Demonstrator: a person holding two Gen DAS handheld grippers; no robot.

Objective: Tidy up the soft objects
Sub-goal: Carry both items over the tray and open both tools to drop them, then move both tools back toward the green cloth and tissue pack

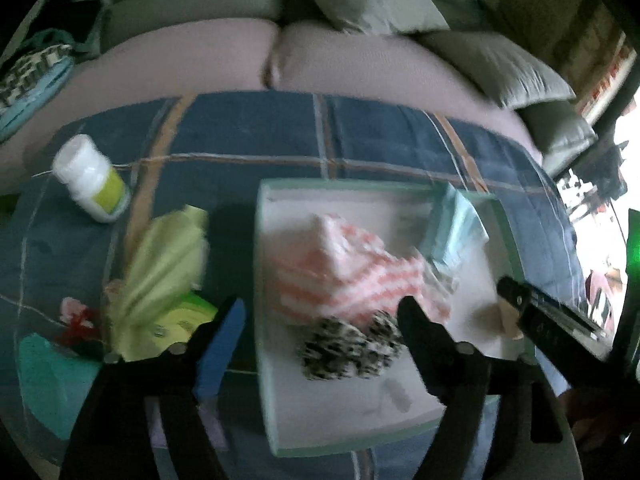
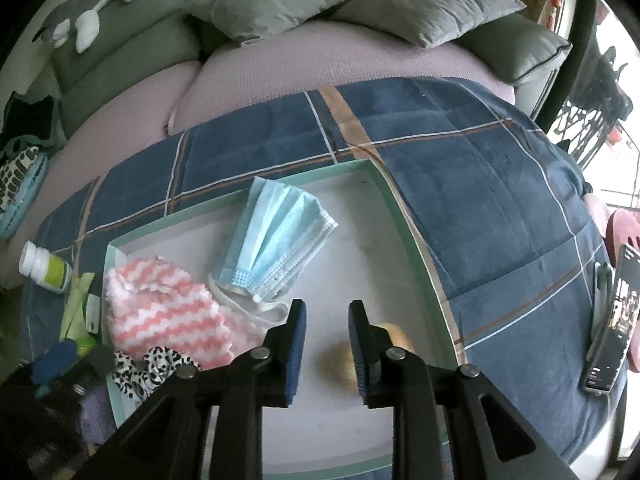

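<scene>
Inside the tray (image 2: 416,240), mask (image 2: 276,236), pink cloth (image 2: 160,316) and scrunchie (image 2: 152,368) crowd its left; right half lies bare. Both grippers, left (image 1: 320,320) and right (image 2: 326,320), gape empty. Left view is blurred.

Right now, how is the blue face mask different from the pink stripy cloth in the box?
The face mask is pale blue and pleated; the cloth has pink and white zigzag stripes and looks fluffy. The face mask lies fairly flat near the middle of the box; the cloth sits bunched up in a heap toward the box's left side. Both are soft things lying inside the box, and no fingers are touching them.
</scene>
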